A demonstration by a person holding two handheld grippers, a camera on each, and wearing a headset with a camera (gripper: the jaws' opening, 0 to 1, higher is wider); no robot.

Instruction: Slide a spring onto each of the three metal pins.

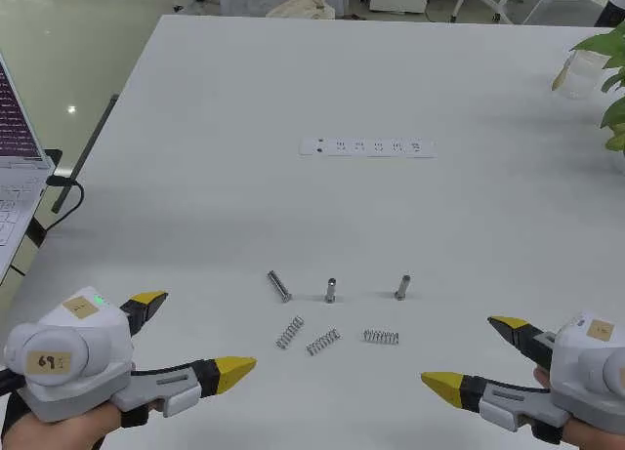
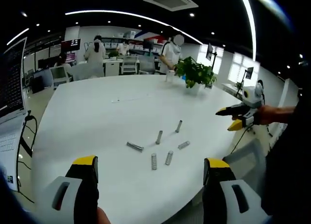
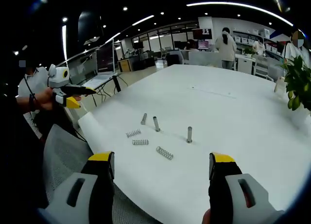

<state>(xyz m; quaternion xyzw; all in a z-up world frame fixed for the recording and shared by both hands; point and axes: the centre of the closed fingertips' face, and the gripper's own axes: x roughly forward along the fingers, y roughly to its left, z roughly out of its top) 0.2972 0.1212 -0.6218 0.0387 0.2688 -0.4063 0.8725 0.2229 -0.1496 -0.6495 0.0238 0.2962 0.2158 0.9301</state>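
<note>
Starting far left: open laptop [image 1: 15, 167] hanging off the edge of the tabletop [image 1: 244, 89], dark cable [image 1: 66, 188] beside it, well apart from the work. Nothing to worry about there.

Holding the left claw [image 1: 207, 330] low at the near-left, jaws spread wide, nothing between them. Probably parked there to keep the parts in plain sight before picking.

Then the parts, centred toward the near edge. Back row of three: left pin [image 1: 279, 286], apparently lying on its side at a slant; middle pin [image 1: 331, 290] and right pin [image 1: 401, 287], both standing upright. Front row just beside them: left spring [image 1: 289, 332], middle spring [image 1: 323, 342], right spring [image 1: 381, 337], all lying loose, none on a pin yet. Laid out roughly one per pin, so guessing a straight pairing. Might need to prop that slanted pin up, or pinch it with one claw while threading with the other.

Further back, a white power strip [image 1: 366, 147], well clear.

Same deal with the right claw [image 1: 458, 349] at the near-right — jaws apart, empty. Far right, a leafy plant [image 1: 613, 89] and a clear cup [image 1: 584, 74] near it, away from any reach path.

Nothing blocking either claw from the springs. Only snag, by the look of it — small springs lying flat, likely to roll or skid under a pinch.
</note>
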